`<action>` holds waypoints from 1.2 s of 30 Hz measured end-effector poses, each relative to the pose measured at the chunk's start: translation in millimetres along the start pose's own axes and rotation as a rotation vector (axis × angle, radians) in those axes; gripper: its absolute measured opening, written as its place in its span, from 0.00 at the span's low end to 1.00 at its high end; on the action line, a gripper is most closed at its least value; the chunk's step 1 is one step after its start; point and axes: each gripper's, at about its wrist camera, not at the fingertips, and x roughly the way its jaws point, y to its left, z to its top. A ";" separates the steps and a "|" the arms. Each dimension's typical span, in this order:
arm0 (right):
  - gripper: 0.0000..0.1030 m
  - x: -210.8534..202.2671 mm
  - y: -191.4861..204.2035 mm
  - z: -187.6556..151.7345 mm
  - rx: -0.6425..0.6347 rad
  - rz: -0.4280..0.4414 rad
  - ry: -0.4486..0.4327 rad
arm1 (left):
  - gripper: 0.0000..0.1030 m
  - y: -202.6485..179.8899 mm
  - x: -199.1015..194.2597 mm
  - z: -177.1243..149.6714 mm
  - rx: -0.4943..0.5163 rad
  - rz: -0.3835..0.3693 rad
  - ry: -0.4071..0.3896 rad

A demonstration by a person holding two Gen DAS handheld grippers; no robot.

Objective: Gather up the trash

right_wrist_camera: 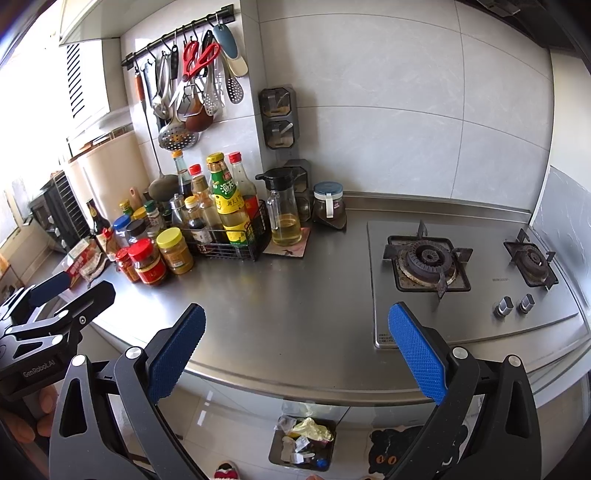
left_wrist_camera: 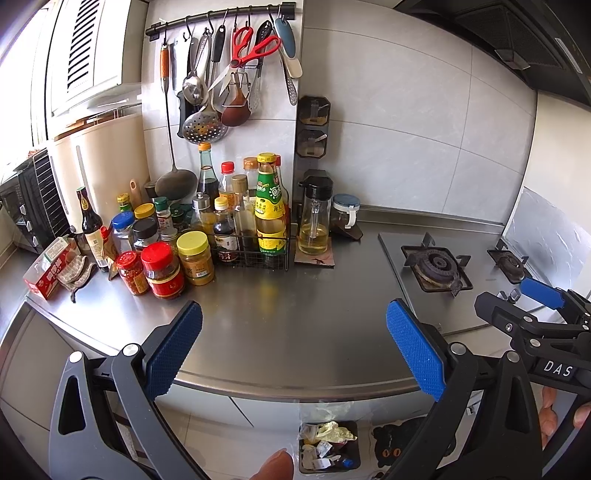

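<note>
My left gripper (left_wrist_camera: 293, 343) is open and empty, held above the front edge of the steel counter (left_wrist_camera: 288, 306). My right gripper (right_wrist_camera: 297, 345) is open and empty beside it, to the right; it also shows in the left wrist view (left_wrist_camera: 517, 299). On the floor below the counter edge stands a trash bin (left_wrist_camera: 328, 448) lined with a clear bag, holding crumpled yellow paper and several wrappers; it also shows in the right wrist view (right_wrist_camera: 303, 443). No loose trash shows on the counter between the grippers.
Many sauce bottles and jars (left_wrist_camera: 207, 229) crowd the back left, some in a wire basket (left_wrist_camera: 255, 254). An oil dispenser (left_wrist_camera: 314, 218) stands beside them. A gas hob (right_wrist_camera: 465, 266) fills the right. Utensils hang on a wall rail (left_wrist_camera: 221, 22). A black cat mat (right_wrist_camera: 391, 454) lies on the floor.
</note>
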 end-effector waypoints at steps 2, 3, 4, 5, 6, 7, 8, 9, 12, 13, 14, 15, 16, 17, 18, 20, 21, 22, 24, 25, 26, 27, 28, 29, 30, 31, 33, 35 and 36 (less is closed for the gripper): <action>0.97 0.1 0.3 -0.2 0.001 0.000 0.000 | 0.92 0.0 0.4 -0.2 0.000 -0.002 0.001; 0.97 0.2 0.1 -0.3 0.001 0.001 0.001 | 0.92 -0.1 0.5 -0.6 0.001 -0.003 0.002; 0.97 0.0 0.5 -0.4 0.000 0.000 0.001 | 0.92 0.0 0.7 -1.2 0.002 -0.003 0.003; 0.97 0.0 0.5 -0.4 0.000 -0.001 0.001 | 0.92 0.4 0.9 -1.6 0.001 -0.004 0.005; 0.97 0.3 0.3 -0.7 0.000 -0.001 0.001 | 0.92 0.6 1.0 -2.0 0.000 -0.005 0.006; 0.97 0.5 -0.3 -0.5 0.000 -0.002 0.003 | 0.92 1.0 1.2 -2.3 -0.001 -0.007 0.008; 0.97 1.1 -0.5 -1.0 -0.001 -0.002 0.003 | 0.92 0.9 1.2 -2.7 -0.001 -0.007 0.008; 0.97 1.5 -1.0 -0.8 -0.002 -0.002 0.003 | 0.92 0.9 1.2 -2.6 -0.002 -0.006 0.007; 0.97 1.4 -1.6 -1.8 -0.001 -0.002 0.000 | 0.92 1.6 1.0 -3.1 -0.004 -0.007 0.005; 0.97 1.4 -1.4 -2.4 -0.001 -0.002 0.000 | 0.92 1.5 1.0 -3.3 -0.004 -0.007 0.006; 0.97 1.5 -1.6 -2.4 -0.002 -0.003 0.000 | 0.92 1.6 0.8 -3.4 -0.003 -0.007 0.005; 0.97 1.7 -1.8 -2.3 -0.003 -0.003 0.001 | 0.92 1.8 0.7 -3.6 -0.003 -0.006 0.003; 0.97 1.3 -1.3 -2.3 -0.003 -0.001 0.001 | 0.92 1.8 0.4 -3.9 -0.003 -0.006 0.002; 0.97 0.7 -1.6 -2.9 -0.004 -0.002 0.001 | 0.92 1.9 0.4 -4.1 -0.003 -0.005 0.003; 0.97 0.7 -1.6 -2.8 -0.003 -0.003 0.001 | 0.92 1.7 0.4 -3.9 -0.003 -0.006 0.004; 0.97 0.5 -2.0 -2.7 -0.003 -0.001 0.001 | 0.92 1.9 -0.6 -4.2 -0.003 -0.005 0.004; 0.97 0.5 -2.2 -2.7 -0.003 -0.002 0.001 | 0.92 1.6 -0.3 -4.0 -0.003 -0.005 0.003; 0.97 0.3 -1.9 -2.8 -0.002 -0.004 0.001 | 0.92 1.7 -0.4 -4.1 -0.003 -0.005 0.003; 0.97 0.1 -1.5 -2.9 -0.003 -0.004 0.000 | 0.92 1.9 -0.9 -4.4 -0.003 -0.004 0.002; 0.97 -0.1 -1.8 -2.9 -0.003 -0.004 0.000 | 0.92 1.5 -1.1 -4.2 -0.003 -0.003 0.002; 0.97 -0.2 -2.1 -2.9 -0.003 -0.003 -0.001 | 0.92 1.3 -1.3 -4.1 -0.003 -0.004 0.003; 0.97 0.0 -2.3 -2.9 -0.004 -0.003 0.000 | 0.92 1.4 -1.2 -4.1 -0.003 -0.004 0.003; 0.97 0.0 -1.6 -2.7 -0.003 -0.003 0.001 | 0.92 1.6 -1.6 -4.2 -0.003 -0.003 0.003; 0.97 0.0 -2.1 -2.9 -0.004 -0.004 0.001 | 0.92 1.7 -2.0 -4.3 -0.003 -0.001 0.004; 0.97 0.0 -2.3 -3.0 -0.003 -0.004 0.002 | 0.92 1.3 -2.8 -4.2 -0.002 0.001 0.004; 0.97 -0.1 -1.5 -2.8 -0.003 -0.003 0.002 | 0.92 1.3 -3.3 -4.3 -0.001 0.003 0.004; 0.97 -0.6 -2.0 -2.9 -0.004 -0.004 0.002 | 0.92 1.4 -3.8 -3.7 -0.006 0.004 0.006; 0.97 -0.9 -2.0 -3.0 -0.005 -0.005 -0.002 | 0.92 2.9 -2.7 -2.7 -0.016 -0.017 0.020; 0.97 -1.0 -1.6 -3.4 -0.005 -0.004 -0.002 | 0.92 2.9 -2.0 -2.5 -0.020 -0.021 0.025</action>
